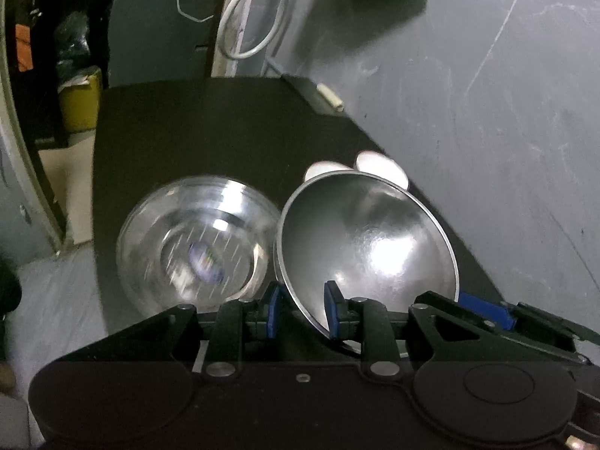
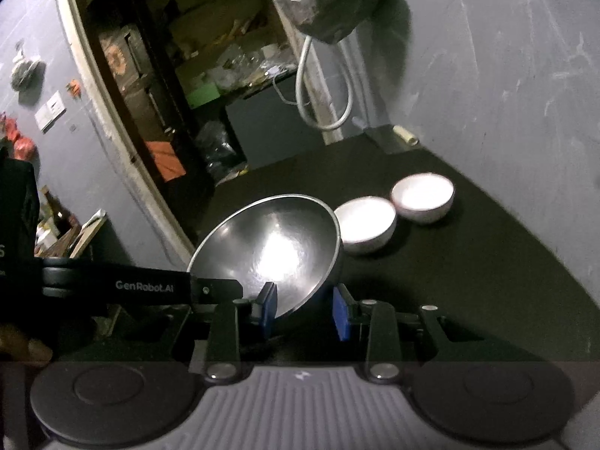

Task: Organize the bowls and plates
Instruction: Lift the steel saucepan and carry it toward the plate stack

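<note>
Firmly clenched right gripper [image 2: 303, 309] on steel bowl's [image 2: 270, 247] 6 o'clock rim, straddled same rim with left gripper [image 1: 303, 311], grip there unclear.

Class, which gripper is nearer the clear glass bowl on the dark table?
Left. The left gripper, clamped on the metal bowl, sits right beside the glass bowl. The right gripper holds the metal bowl's opposite edge, farther from the glass one.
</note>
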Motion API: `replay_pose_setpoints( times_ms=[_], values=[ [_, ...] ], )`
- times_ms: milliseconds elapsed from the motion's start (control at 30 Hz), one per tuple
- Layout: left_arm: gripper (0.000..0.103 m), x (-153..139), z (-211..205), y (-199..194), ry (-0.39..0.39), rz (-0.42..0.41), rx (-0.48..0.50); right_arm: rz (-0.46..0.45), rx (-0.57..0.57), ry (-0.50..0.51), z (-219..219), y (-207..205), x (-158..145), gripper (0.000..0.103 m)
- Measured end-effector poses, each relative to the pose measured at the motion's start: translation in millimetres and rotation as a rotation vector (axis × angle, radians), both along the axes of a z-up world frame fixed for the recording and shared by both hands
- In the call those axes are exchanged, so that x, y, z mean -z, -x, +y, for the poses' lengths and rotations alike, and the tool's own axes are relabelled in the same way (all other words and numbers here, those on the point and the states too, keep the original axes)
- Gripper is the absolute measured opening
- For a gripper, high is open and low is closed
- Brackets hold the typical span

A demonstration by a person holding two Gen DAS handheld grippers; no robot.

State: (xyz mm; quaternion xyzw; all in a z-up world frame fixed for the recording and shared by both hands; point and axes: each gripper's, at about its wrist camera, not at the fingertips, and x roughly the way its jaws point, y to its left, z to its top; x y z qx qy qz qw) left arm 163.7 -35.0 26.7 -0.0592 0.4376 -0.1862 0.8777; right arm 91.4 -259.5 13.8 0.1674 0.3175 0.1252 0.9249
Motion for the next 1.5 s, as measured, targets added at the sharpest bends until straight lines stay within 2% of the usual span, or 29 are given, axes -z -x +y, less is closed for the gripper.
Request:
replay_pose_setpoints(
  times_ms=[333, 633, 867, 1067, 1500],
  values=[
    [0.027, 16.8, 29.7, 38.8, -0.023, 0.061, 0.014, 0.089, -0.057, 0.012, 26.8, 37.1, 8.0, 0.036],
    [0.027, 40.2, 49.5, 59.0, -0.036, 0.153, -0.004, 0.179, -0.126, 0.032, 45.7, 44.9, 20.3, 0.036],
    [0.028, 47.1, 52.4, 67.9, -0.055, 0.192, -0.004, 0.229, -0.159, 0.034, 50.4, 46.3, 27.6, 0.036],
    [0.027, 52.5, 54.9, 70.1, -0.063, 0.221, -0.012, 0.250, -0.172, 0.037, 53.2, 45.4, 29.9, 0.036],
    [0.030, 52.8, 51.5, 70.4, -0.071, 0.221, -0.009, 0.258, -0.173, 0.033, 51.8, 43.4, 31.3, 0.036]
  ],
)
